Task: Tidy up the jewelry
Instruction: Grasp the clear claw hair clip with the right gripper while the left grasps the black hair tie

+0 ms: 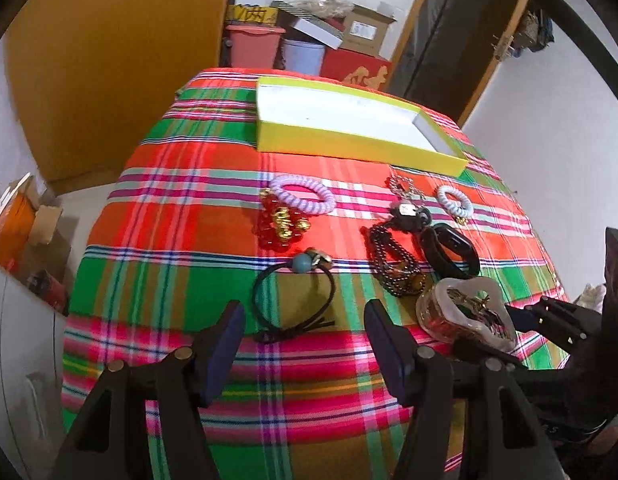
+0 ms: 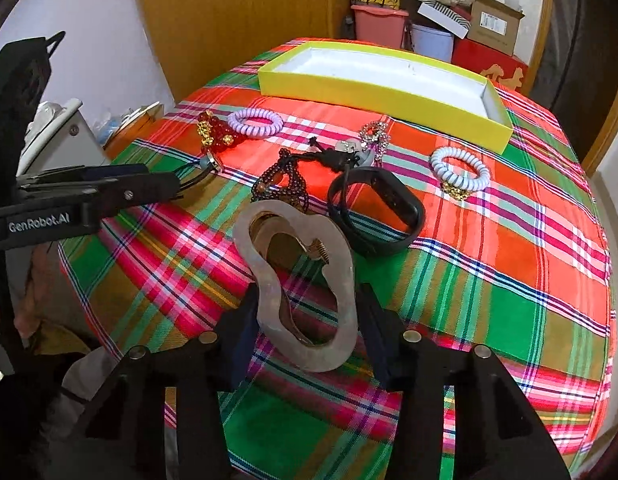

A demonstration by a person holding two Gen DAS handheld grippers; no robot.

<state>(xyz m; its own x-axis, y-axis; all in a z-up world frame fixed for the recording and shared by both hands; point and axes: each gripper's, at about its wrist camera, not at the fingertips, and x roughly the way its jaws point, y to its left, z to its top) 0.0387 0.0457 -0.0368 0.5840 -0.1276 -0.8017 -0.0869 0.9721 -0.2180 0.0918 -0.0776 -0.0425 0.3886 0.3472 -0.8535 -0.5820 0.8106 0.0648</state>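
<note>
A pearly, wavy hair clip (image 2: 265, 296) sits between the pads of my right gripper (image 2: 307, 300), which is shut on it just above the plaid tablecloth (image 2: 509, 280). In the left wrist view the same clip (image 1: 465, 312) shows tilted at the right gripper's (image 1: 549, 316) tip. My left gripper (image 1: 305, 320) stands open over a black hair tie with a blue bead (image 1: 293, 300), not touching it. An empty yellow box (image 1: 349, 140) lies at the table's far side.
On the cloth lie a purple spiral tie (image 1: 301, 198), a red and gold bead bracelet (image 1: 277, 228), dark bead strands (image 1: 393, 268), a black wristband (image 2: 373, 208), a white spiral tie (image 2: 461, 172) and a silver chain (image 2: 373, 134). Boxes and tubs (image 2: 429, 28) are stacked behind the table.
</note>
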